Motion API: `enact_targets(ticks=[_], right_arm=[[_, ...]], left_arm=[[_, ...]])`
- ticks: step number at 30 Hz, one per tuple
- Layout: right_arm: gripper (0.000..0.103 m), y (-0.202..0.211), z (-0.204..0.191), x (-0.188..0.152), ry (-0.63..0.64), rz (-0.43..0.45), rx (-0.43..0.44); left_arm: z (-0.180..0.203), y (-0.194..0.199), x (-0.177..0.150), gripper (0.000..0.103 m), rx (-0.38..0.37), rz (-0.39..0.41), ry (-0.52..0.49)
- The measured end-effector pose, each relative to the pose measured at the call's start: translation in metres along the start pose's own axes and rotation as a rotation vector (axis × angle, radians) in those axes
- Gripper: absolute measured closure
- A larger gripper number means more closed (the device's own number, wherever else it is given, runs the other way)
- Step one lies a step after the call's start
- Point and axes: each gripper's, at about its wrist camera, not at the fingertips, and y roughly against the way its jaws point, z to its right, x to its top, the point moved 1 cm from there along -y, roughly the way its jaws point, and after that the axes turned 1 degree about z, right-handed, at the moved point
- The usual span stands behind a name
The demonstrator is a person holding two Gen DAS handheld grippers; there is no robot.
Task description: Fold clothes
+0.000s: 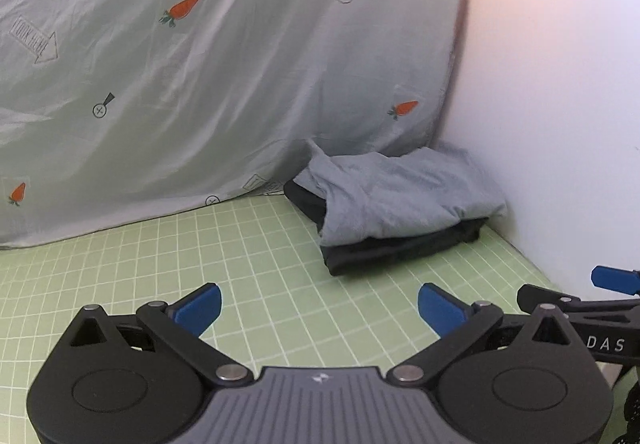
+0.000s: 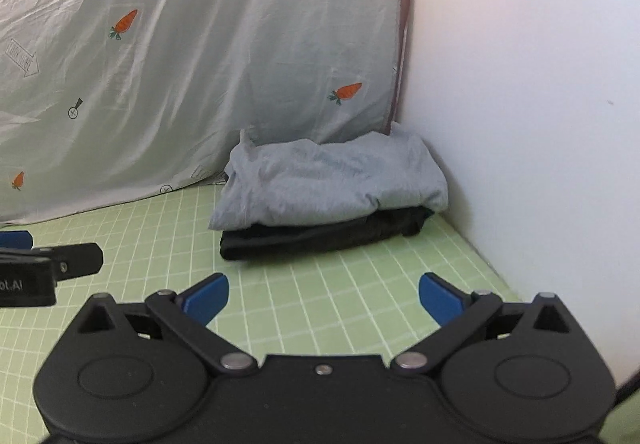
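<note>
Two folded garments stacked in the far right corner: grey top piece [image 2: 328, 180] lying on black lower piece [image 2: 320, 236], both pushed close against the white wall [image 2: 520, 104] and just touching the hanging printed sheet [image 2: 180, 64], probably parked there as finished work, out of the way of the folding area. Grey piece slightly rumpled, overhanging the black one on its left edge; fold lines soft, not crisp. Left hand-held gripper [image 1: 320, 308] released, blue pads spread wide, nothing between them, hovering low over the mat well short of the stack. Right hand-held gripper [image 2: 324, 298] likewise released and empty, pointed more squarely at the stack, near it but apart. Side by side, close together, each visible at the edge of the other's view. Likely a pause between garments, or the end of the task; no unfolded clothing visible in either view, so hard to say which. Underneath, a pale green cutting mat [image 1: 200, 252] with a white grid, flat and bare in front of the stack. Behind, a light grey-green sheet printed with carrots, arrows and small magnifier marks, draped down to the mat's far edge and creased. Plain wall to the right, warm light across its upper part.
</note>
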Motion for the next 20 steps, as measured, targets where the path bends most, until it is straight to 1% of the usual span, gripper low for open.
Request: enact_targets(ticks=[6,12,20], right_arm=[[0.000,0.026,0.002,-0.017,-0.013,-0.008,-0.029],[0.000,0.043,0.006,-0.025,-0.017,0.003,-0.044],[0.000,0.055,0.011,-0.028,-0.011,0.018,-0.055]], left_arm=[[0.006,0.020,-0.014,0.000,-0.044,-0.008,-0.001],[0.013,0.033,-0.023,0.000,-0.060,-0.001,-0.011],[0.022,0.041,-0.028,0.000,-0.063,0.007,-0.020]])
